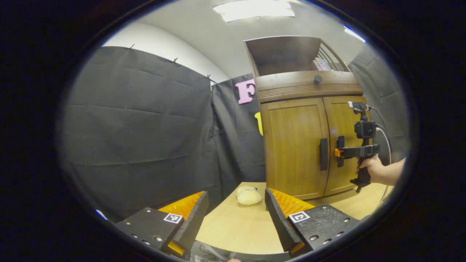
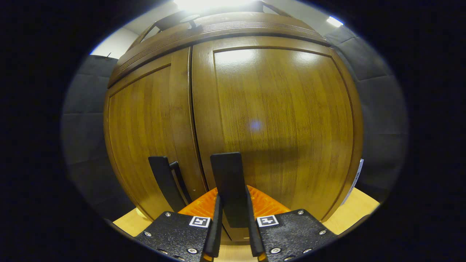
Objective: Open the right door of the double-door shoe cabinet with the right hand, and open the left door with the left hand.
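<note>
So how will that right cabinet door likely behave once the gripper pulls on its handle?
The right door looks like rigid wood, so it should swing stiffly rather than flex. Its glossy finish seems slippery, but the handle is a flat bar between the right gripper fingers, probably a secure hold. The tall cabinet might shift slightly.

Wooden shoe cabinet, doors closed.

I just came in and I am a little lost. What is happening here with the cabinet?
A person is working on a wooden shoe cabinet with two handheld grippers. The right gripper is closed on the right door's handle. Both doors look shut. The left gripper is open, back from the cabinet over the table, not yet at the left door's handle.
</note>
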`<state>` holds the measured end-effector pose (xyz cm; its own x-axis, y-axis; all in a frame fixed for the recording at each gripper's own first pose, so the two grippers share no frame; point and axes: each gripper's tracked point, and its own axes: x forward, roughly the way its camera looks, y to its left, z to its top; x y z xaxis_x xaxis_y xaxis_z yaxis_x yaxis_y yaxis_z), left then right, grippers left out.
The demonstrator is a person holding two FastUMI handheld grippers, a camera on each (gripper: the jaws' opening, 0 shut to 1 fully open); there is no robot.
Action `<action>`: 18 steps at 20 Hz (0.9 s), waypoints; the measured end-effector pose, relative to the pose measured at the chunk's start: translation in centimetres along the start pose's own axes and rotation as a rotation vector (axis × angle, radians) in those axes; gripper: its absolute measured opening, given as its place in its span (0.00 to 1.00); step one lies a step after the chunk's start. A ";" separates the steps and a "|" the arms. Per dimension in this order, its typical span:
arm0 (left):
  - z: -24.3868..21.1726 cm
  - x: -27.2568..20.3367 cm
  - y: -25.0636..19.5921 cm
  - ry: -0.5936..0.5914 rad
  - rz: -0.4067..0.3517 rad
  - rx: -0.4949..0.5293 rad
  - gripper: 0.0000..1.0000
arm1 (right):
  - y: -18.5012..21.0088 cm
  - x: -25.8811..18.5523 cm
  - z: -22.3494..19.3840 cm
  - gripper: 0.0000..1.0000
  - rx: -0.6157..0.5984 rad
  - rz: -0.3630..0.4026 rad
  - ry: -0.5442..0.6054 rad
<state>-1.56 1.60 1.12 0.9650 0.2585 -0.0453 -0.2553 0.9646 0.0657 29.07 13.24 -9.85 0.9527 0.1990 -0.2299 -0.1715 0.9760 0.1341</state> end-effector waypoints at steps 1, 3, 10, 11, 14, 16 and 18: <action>0.1 0.0 0.0 0.000 -0.005 -0.001 0.95 | 0.0 -0.2 0.0 0.28 -0.011 0.002 0.005; 0.2 0.0 0.1 -0.005 -0.006 -0.005 0.95 | 0.2 -0.6 -0.2 0.27 -0.004 0.015 0.009; 0.1 0.1 -0.2 -0.018 -0.029 -0.011 0.94 | -0.1 -4.1 -0.2 0.27 -0.015 0.030 -0.010; 0.1 0.1 -0.2 -0.022 -0.036 -0.013 0.95 | -0.2 -4.7 -0.3 0.27 -0.018 0.032 -0.016; 0.0 0.1 -0.3 -0.036 -0.054 -0.010 0.95 | -0.7 -6.6 -0.3 0.27 -0.021 0.036 -0.037; 0.1 0.0 -0.5 -0.039 -0.067 -0.011 0.95 | -1.0 -7.9 -0.4 0.27 -0.015 0.037 -0.037; 0.3 -0.3 -0.6 -0.046 -0.082 -0.018 0.95 | -1.3 -9.1 -0.5 0.27 -0.011 0.049 -0.030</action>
<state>-1.63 0.89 1.41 0.9843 0.1767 -0.0043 -0.1763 0.9833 0.0457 20.54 10.17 -8.43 0.9502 0.2440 -0.1940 -0.2207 0.9661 0.1340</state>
